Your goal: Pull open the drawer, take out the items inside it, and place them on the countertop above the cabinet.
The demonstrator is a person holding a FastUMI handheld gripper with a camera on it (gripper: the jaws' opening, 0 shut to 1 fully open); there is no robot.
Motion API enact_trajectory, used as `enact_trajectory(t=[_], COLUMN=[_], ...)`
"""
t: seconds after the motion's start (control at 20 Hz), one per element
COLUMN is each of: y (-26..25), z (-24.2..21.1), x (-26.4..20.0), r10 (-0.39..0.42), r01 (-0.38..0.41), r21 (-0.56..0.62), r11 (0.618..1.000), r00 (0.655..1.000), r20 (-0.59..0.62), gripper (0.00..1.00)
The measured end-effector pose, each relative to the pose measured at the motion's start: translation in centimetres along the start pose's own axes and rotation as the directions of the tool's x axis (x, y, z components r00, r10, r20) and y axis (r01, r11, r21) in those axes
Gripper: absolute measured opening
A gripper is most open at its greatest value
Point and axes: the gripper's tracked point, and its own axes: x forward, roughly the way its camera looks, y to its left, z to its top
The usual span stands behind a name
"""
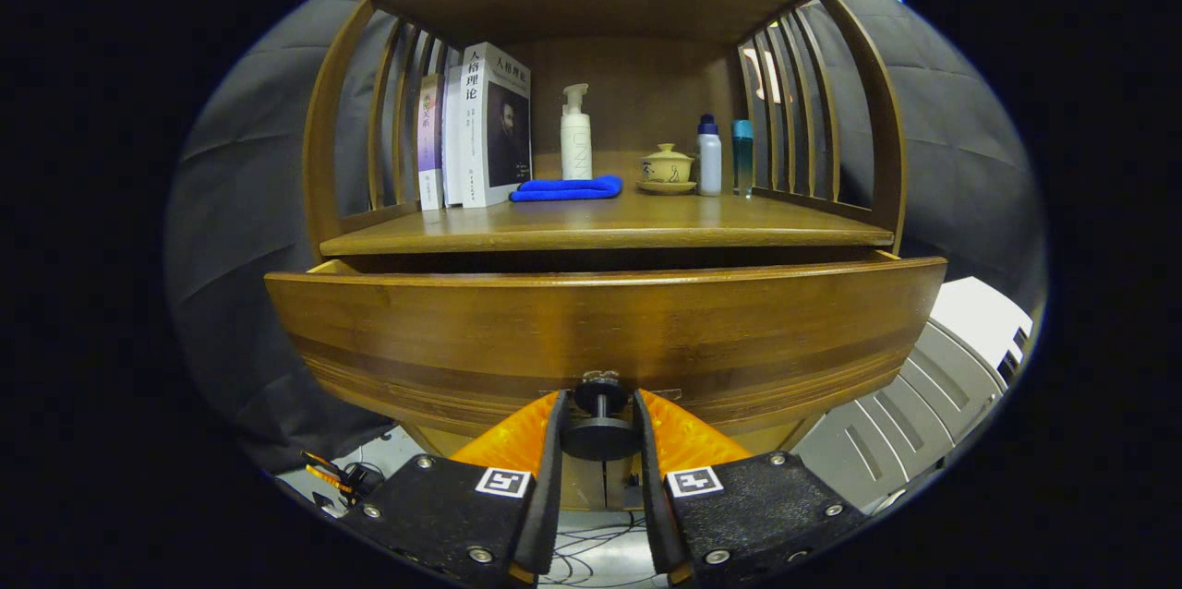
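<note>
The wooden cabinet (600,90) stands before me, its drawer (600,330) pulled partly out below the countertop (600,224), which carries books (480,127), a blue cloth (566,189) and bottles (709,155). My hand-held gripper (598,418) is clamped on the drawer's knob (598,430).

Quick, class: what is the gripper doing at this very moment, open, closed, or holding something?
Gripper: closed on the drawer knob, one finger pressing each side; the drawer stands slightly pulled out below the countertop.
</note>
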Motion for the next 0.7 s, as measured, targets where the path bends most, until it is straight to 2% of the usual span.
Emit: enact_trajectory(t=[0.7], y=[-0.1], z=[-1.6], x=[-5.4], r10=[-0.003], r01=[0.003], r21=[0.004], r11=[1.000], r00=[1.000], r20=[-0.005], gripper=[0.40])
